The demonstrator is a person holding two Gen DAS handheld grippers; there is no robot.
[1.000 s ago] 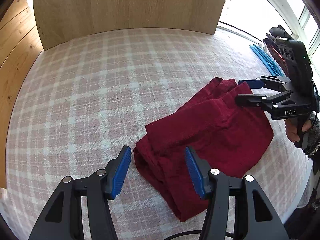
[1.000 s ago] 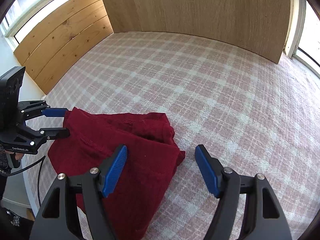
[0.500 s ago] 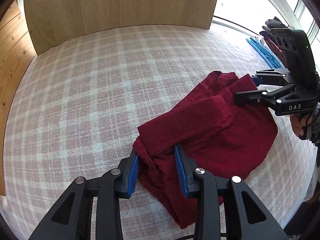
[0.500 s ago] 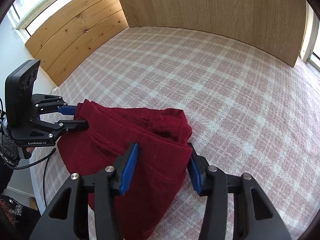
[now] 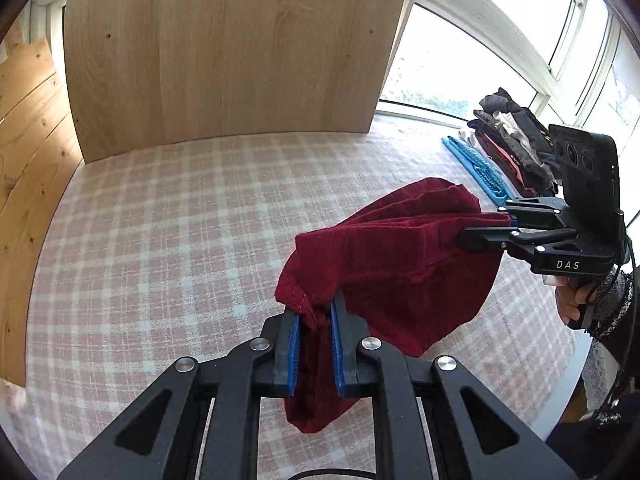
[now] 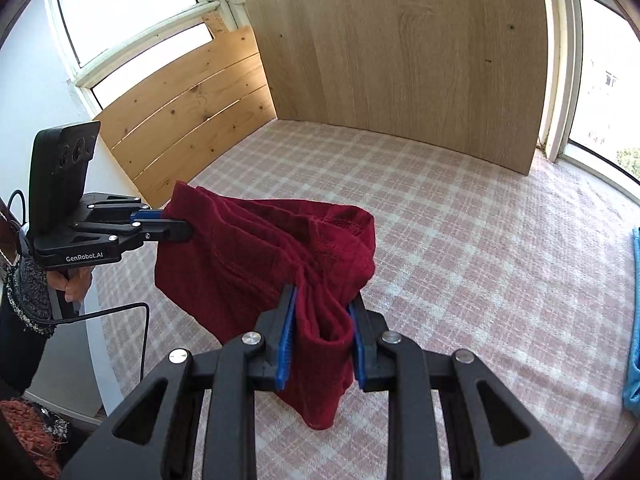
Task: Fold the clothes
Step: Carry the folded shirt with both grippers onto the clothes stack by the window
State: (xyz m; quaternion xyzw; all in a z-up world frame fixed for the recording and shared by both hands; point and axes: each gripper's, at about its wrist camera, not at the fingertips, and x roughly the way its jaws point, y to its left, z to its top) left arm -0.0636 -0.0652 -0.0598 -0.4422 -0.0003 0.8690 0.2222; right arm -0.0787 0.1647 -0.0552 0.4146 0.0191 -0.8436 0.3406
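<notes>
We find the left hand-held gripper (image 5: 314, 322) clamped on one end of a dark red garment (image 5: 400, 264), its blue pads (image 5: 294, 344) pressed against bunched fabric. The right hand-held gripper (image 6: 322, 320) is likewise closed on the opposite end, with cloth gathered between its blue pads (image 6: 285, 344). The garment hangs slung between the two grippers, lifted above the worktop (image 5: 180, 220), which is covered with a pink-and-white checked cloth; the slack middle sags and a loose tail drops below each clamp. We cannot tell whether the lowest fold touches the cloth.

In the left wrist view, a hand (image 5: 572, 300) with a dark knitted cuff holds the right gripper's handle. In the right wrist view, the other hand (image 6: 76, 284) holds the left unit, from which a black cable (image 6: 132, 316) trails over the worktop edge.

At the far right of the worktop, near the window, we note a stack of folded clothes (image 5: 512, 148) with a blue item (image 5: 476, 168) lying just beside it, well apart from the garment. A tall wooden panel (image 5: 232, 48) stands upright along the far edge, and horizontal pine boards (image 6: 188, 108) close off the left side. The worktop under the garment lies bare.
</notes>
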